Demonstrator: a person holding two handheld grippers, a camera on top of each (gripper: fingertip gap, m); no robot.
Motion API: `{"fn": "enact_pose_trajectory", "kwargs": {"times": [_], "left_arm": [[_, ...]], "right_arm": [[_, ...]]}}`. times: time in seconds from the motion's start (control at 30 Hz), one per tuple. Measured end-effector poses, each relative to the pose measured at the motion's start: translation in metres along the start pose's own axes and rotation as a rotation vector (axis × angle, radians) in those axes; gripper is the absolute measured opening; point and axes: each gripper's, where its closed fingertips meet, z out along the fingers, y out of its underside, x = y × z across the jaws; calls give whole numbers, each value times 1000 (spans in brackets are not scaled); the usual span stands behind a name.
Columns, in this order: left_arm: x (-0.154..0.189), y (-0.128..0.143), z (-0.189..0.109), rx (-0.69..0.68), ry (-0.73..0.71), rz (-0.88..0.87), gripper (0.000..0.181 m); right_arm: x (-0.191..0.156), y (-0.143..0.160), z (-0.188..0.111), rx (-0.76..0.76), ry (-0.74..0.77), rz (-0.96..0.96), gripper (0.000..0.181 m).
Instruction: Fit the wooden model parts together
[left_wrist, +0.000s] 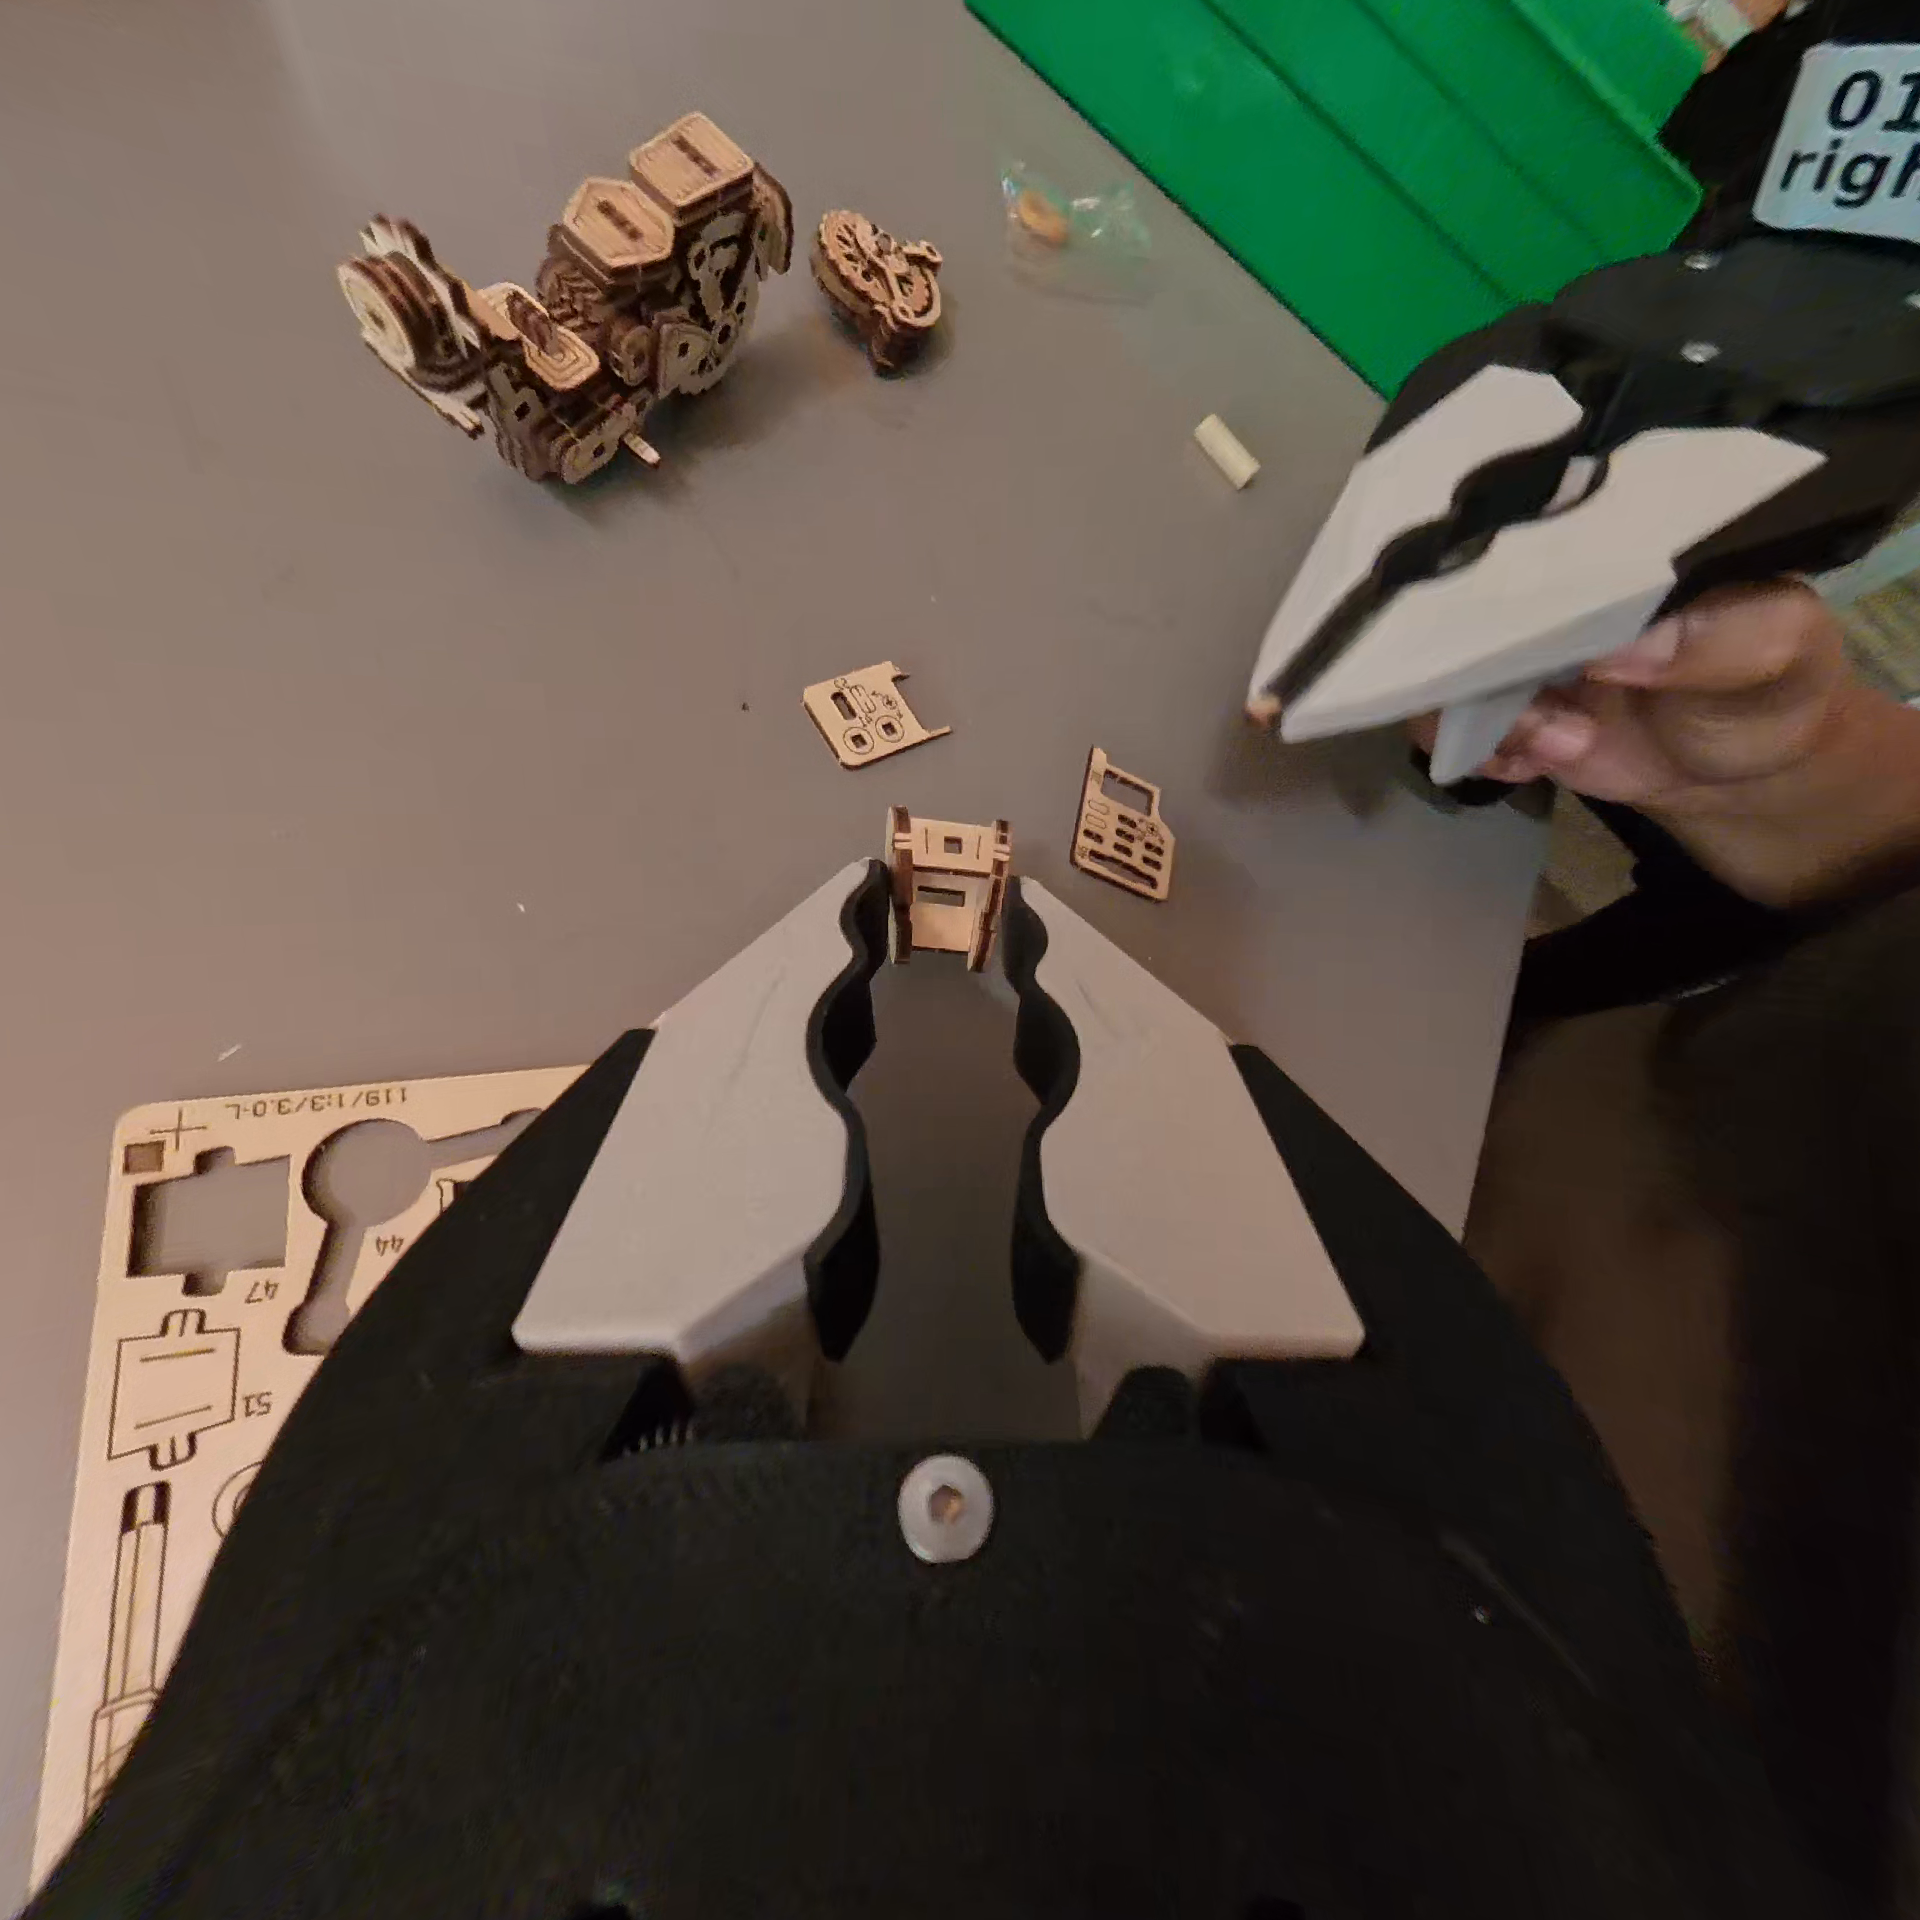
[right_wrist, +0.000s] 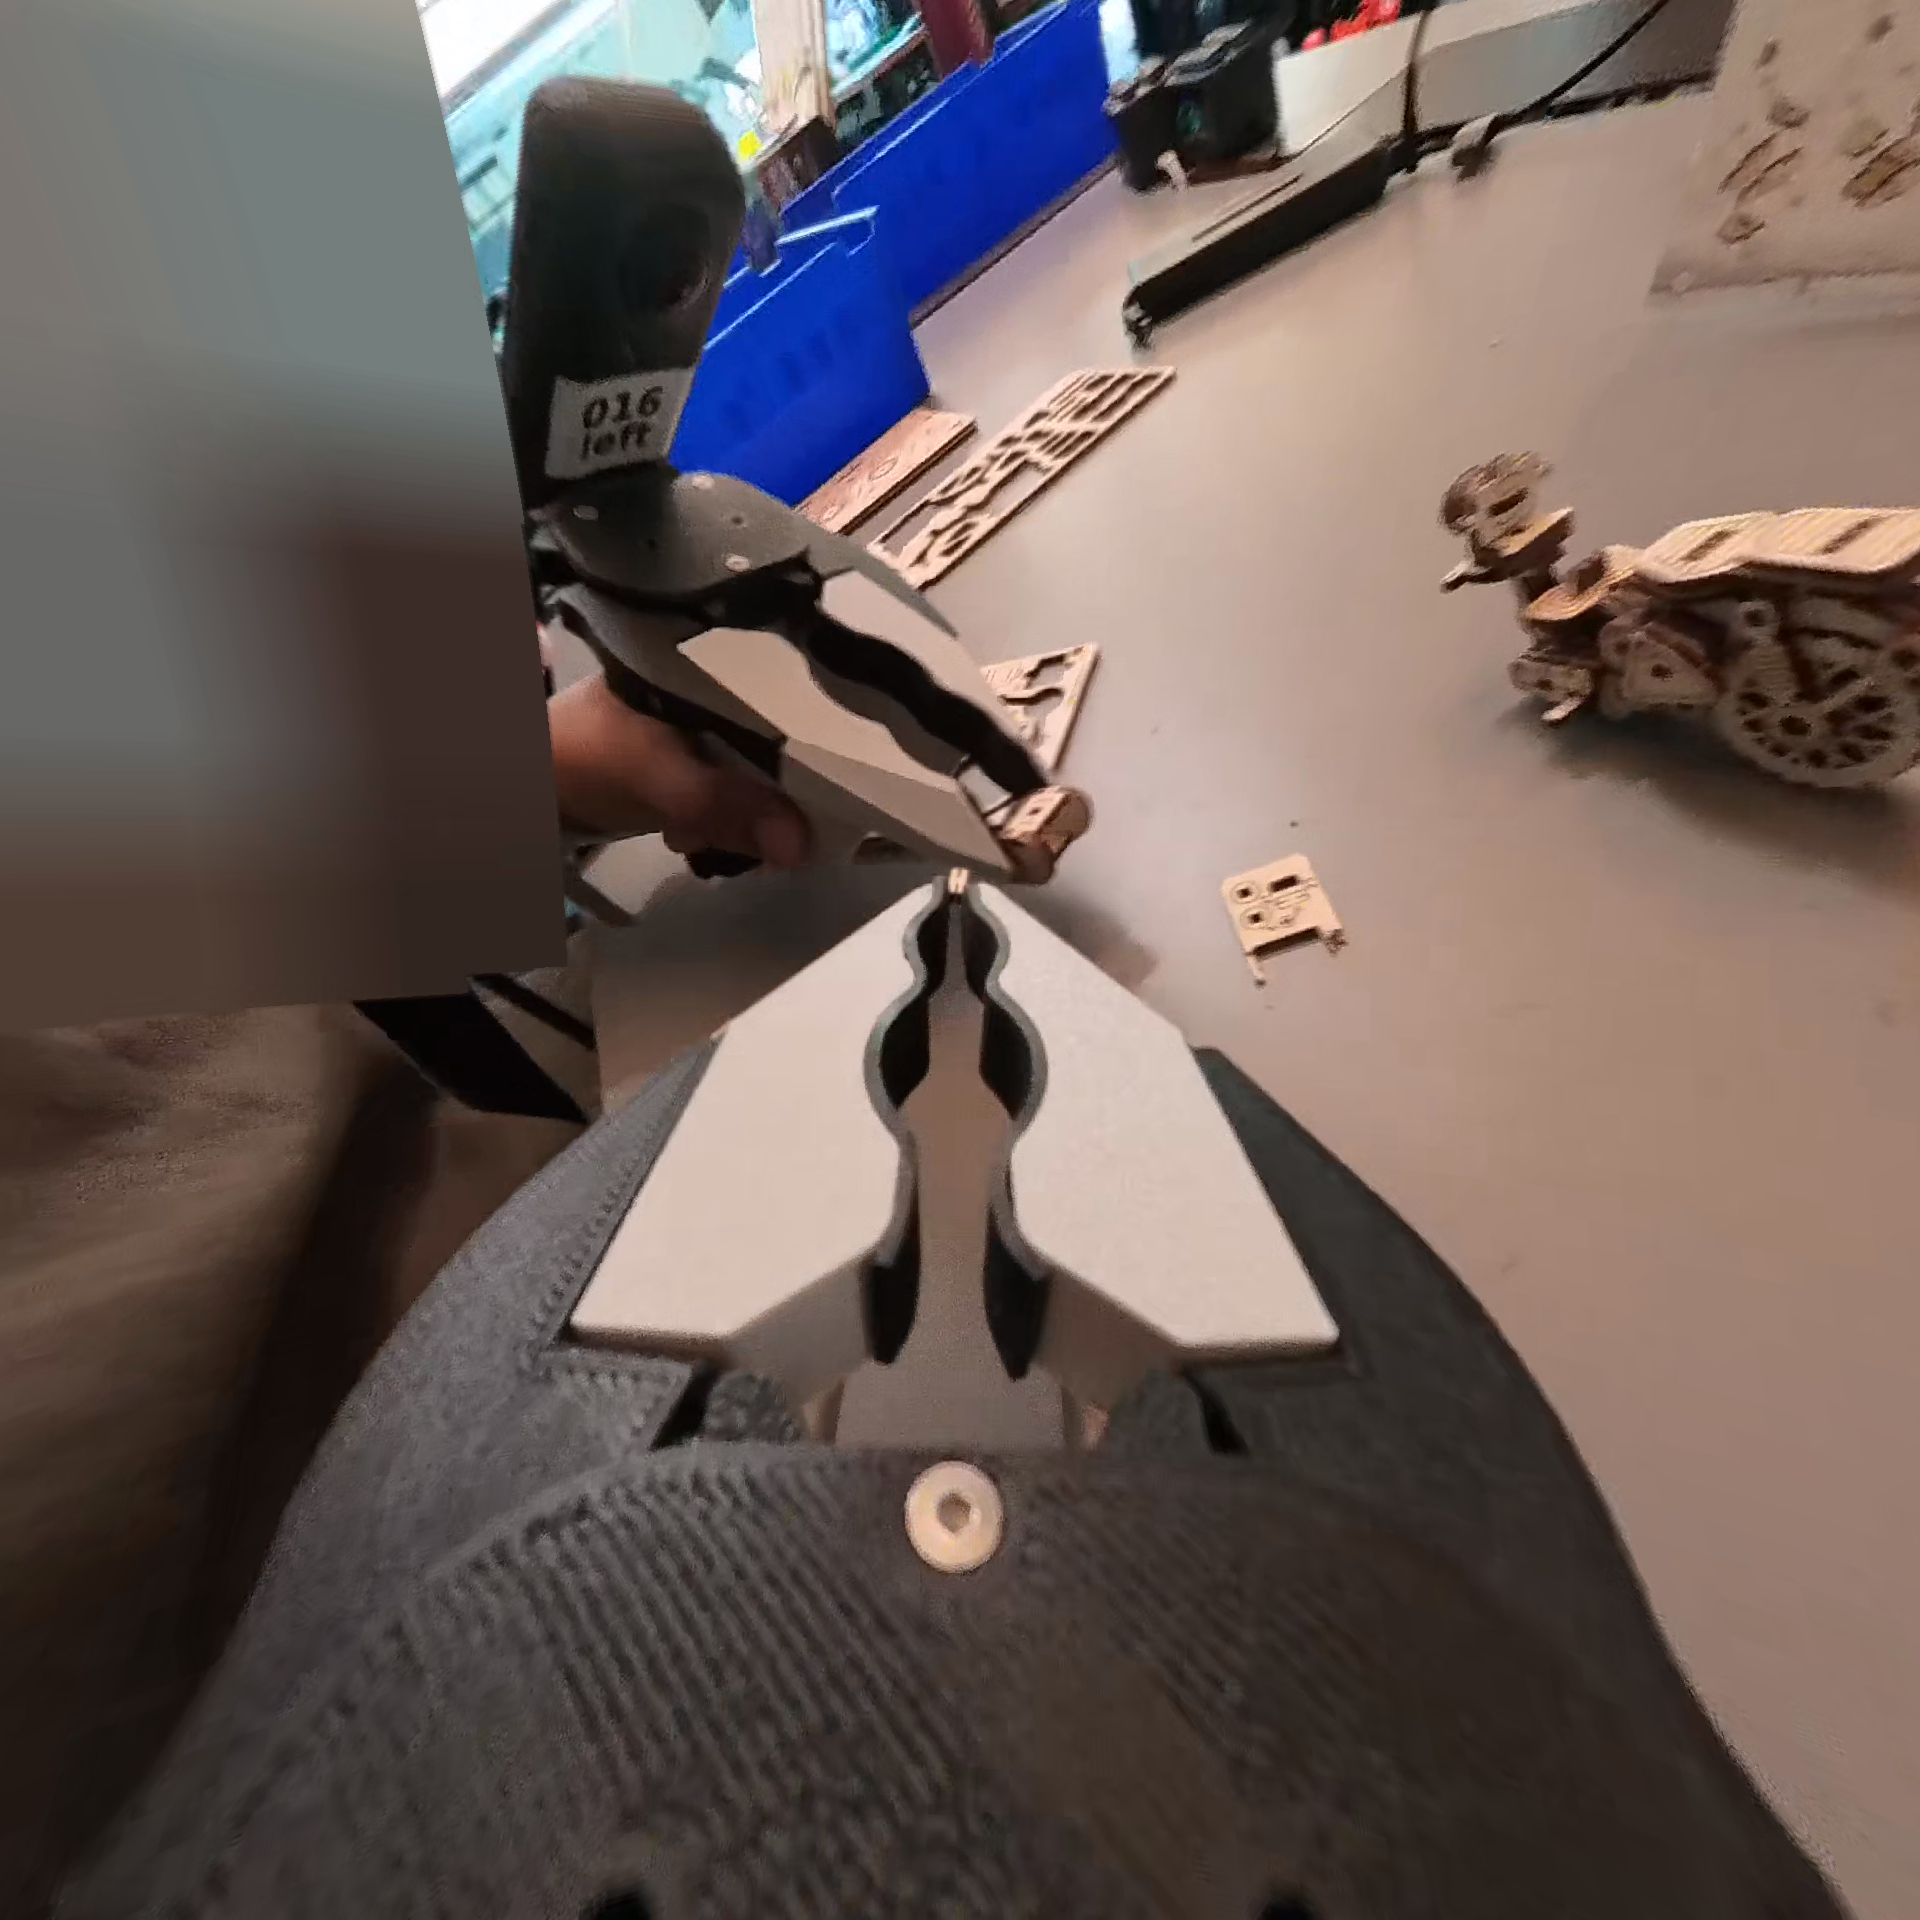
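Above the grey table (left_wrist: 364, 675), the left gripper (left_wrist: 948, 904) clamps a small wooden box part (left_wrist: 948, 896) at its tips, the right gripper (right_wrist: 958, 888) pinches a tiny peg (right_wrist: 958, 880), with 2 flat panels (left_wrist: 875, 713) lying below.

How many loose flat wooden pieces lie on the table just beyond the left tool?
2: a squarish piece straight beyond the left tool, and a slanted keypad-patterned piece to its right. Others may be hidden under the tools.
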Motion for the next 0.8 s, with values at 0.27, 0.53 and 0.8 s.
{"fn": "enact_pose_trajectory", "kwargs": {"times": [0.27,0.53,0.8], "left_arm": [[-2,13,-3,-20,95,-92,20],[-1,14,-1,-39,125,-111,21],[12,19,0,-67,188,-62,20]], "right_arm": [[31,-10,-10,47,26,-19,0],[34,-4,1,-12,23,-29,0],[17,3,4,-48,-56,-52,0]]}}
